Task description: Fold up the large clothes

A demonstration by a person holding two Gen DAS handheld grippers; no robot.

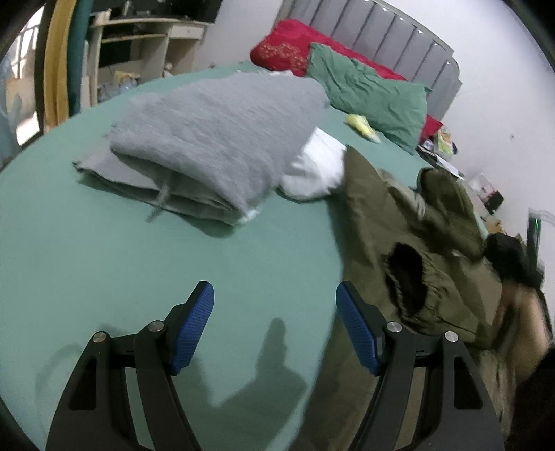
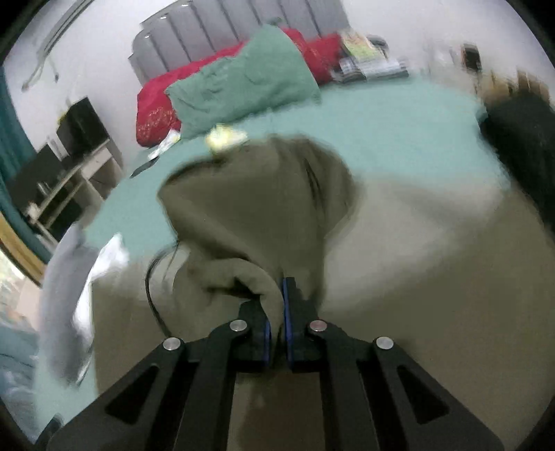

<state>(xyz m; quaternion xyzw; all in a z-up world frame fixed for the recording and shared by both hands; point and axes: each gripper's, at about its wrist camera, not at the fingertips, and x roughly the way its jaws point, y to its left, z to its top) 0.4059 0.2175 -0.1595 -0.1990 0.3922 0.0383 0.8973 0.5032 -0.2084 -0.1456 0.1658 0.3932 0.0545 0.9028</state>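
An olive-green hooded garment (image 1: 409, 243) lies rumpled on the right side of the green bed (image 1: 104, 243). My left gripper (image 1: 274, 312) is open and empty above the sheet, its right finger at the garment's left edge. My right gripper (image 2: 275, 305) is shut on a bunched fold of the olive garment (image 2: 263, 208), which lifts up in front of it. The right wrist view is blurred by motion.
A folded grey garment (image 1: 215, 138) and a white cloth (image 1: 315, 170) lie on the bed beyond the left gripper. Green (image 1: 367, 93) and red pillows (image 1: 288, 45) rest at the grey headboard (image 1: 381, 27). Shelves (image 1: 145, 45) stand at the far left. A dark item (image 2: 517, 145) sits at the right.
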